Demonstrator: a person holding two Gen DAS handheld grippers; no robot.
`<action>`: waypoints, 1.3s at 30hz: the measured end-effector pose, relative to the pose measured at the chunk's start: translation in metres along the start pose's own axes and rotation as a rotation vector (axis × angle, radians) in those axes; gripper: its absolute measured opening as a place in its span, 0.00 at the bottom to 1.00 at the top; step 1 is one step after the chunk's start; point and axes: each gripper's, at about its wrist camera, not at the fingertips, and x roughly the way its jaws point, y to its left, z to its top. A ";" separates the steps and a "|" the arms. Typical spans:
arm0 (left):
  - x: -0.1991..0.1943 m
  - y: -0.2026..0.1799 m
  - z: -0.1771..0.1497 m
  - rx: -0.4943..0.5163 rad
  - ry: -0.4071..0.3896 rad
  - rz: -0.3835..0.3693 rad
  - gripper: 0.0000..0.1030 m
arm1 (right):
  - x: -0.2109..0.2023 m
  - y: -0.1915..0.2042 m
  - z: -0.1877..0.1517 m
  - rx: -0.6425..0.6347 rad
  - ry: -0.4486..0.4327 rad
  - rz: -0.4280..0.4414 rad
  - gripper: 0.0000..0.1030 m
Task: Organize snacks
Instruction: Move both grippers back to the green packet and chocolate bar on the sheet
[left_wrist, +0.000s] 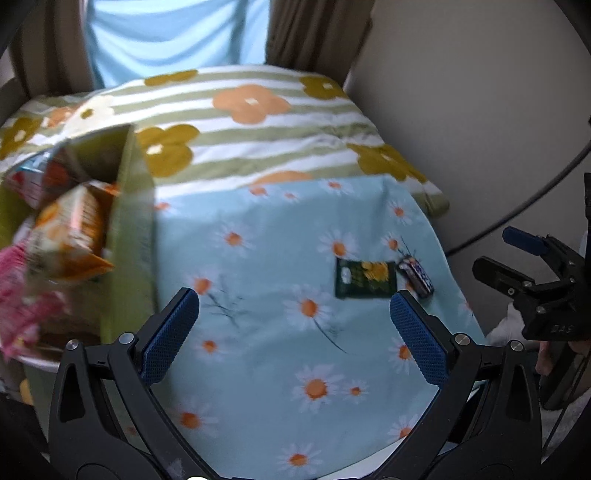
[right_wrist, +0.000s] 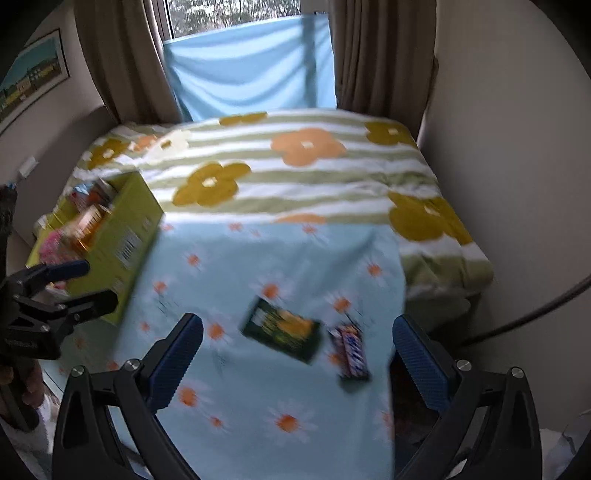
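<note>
The bed (right_wrist: 295, 162) carries a green-striped cover with large orange and mustard flowers. A light blue daisy-print cloth (left_wrist: 280, 236) is spread over its near portion and serves as the working surface.

At 9 o'clock on the cloth stands the yellow-green cardboard box (right_wrist: 122, 236), open at the top. It holds several snack bags, among them an orange bag (left_wrist: 74, 232) and a pink bag (left_wrist: 18, 302); blur hides their labels.

At roughly 4 o'clock from the cloth centre lies the dark green packet (left_wrist: 365, 277) with a yellow print, flat on the cloth. Just beside it, at its 3 o'clock, lies the dark candy bar (right_wrist: 351, 350), also flat; the left wrist view shows the two touching or nearly touching, and blur prevents a firmer reading.

Left gripper (left_wrist: 295, 328): jaws spread wide, nothing between the blue pads, positioned above bare cloth near the box. In the right wrist view it appears at 9 o'clock.

Right gripper (right_wrist: 299, 354): jaws spread wide, nothing held, with the green packet and candy bar lying on the cloth between the two fingers in its view.
</note>
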 end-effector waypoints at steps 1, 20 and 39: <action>0.007 -0.007 -0.003 0.013 0.012 0.002 1.00 | 0.005 -0.007 -0.005 -0.003 0.016 -0.003 0.99; 0.153 -0.120 0.009 0.791 0.229 -0.035 1.00 | 0.054 -0.027 -0.055 -0.064 0.086 -0.026 0.99; 0.196 -0.130 0.005 0.900 0.336 -0.184 0.65 | 0.086 -0.031 -0.053 -0.156 0.140 -0.047 0.89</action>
